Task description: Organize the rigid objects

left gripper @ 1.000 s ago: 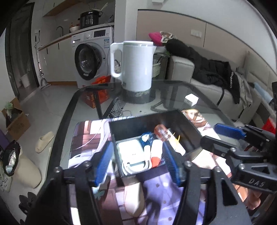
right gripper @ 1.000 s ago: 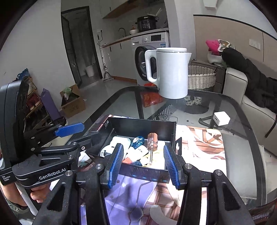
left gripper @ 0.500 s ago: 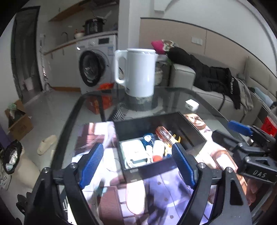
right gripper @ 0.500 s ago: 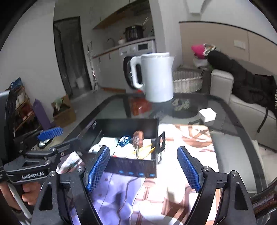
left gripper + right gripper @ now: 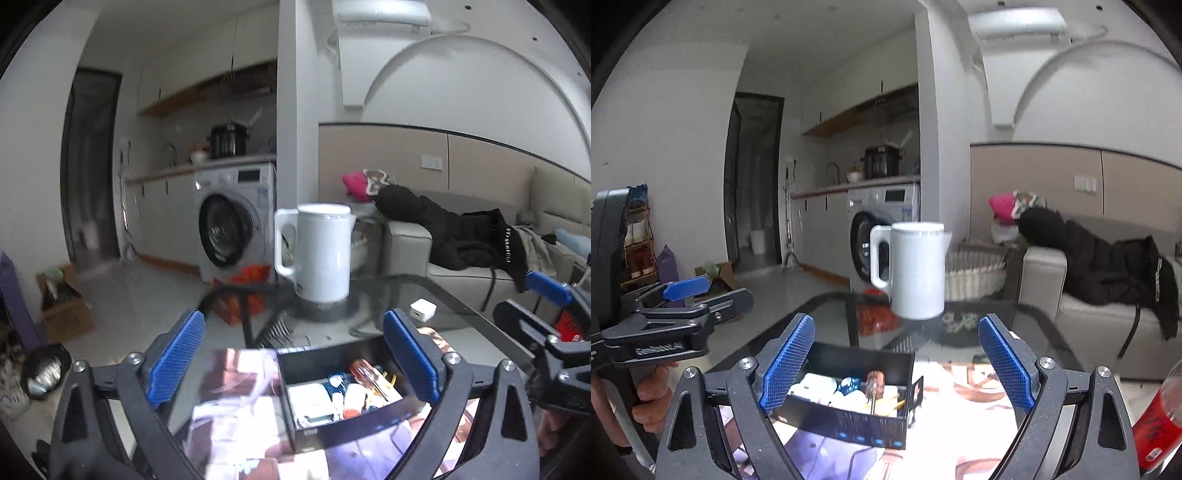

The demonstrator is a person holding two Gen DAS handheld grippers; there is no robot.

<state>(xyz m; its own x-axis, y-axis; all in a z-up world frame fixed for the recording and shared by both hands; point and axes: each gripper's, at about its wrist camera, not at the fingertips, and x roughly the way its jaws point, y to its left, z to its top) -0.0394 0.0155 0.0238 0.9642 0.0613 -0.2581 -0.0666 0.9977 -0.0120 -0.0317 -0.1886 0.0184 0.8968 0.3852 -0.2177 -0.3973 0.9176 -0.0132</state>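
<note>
Both tools spread, holding nothing: left tool point(image 5: 291, 360), right tool point(image 5: 895, 362). Black box point(image 5: 849, 415) of small items sits on table point(image 5: 1039, 334). Risk: kettle point(image 5: 916, 269) beyond; careless reach could tip it.

Left wrist view sits low over the near end of the desk point(image 5: 461, 306), looking forward between its own spread blue pads, tilted up enough to take in the ceiling. The black box point(image 5: 332, 432) lies close, at six o'clock; the white kettle point(image 5: 323, 251) stands farther, near twelve. The right claw point(image 5: 554, 321) shows at three o'clock.

Right wrist view faces the same way from beside it, box point(image 5: 849, 413) close at six o'clock, kettle point(image 5: 916, 269) dead ahead, left claw point(image 5: 683, 306) at nine o'clock. Both share box, kettle, washing machine point(image 5: 236, 229) and sofa point(image 5: 1089, 306).
</note>
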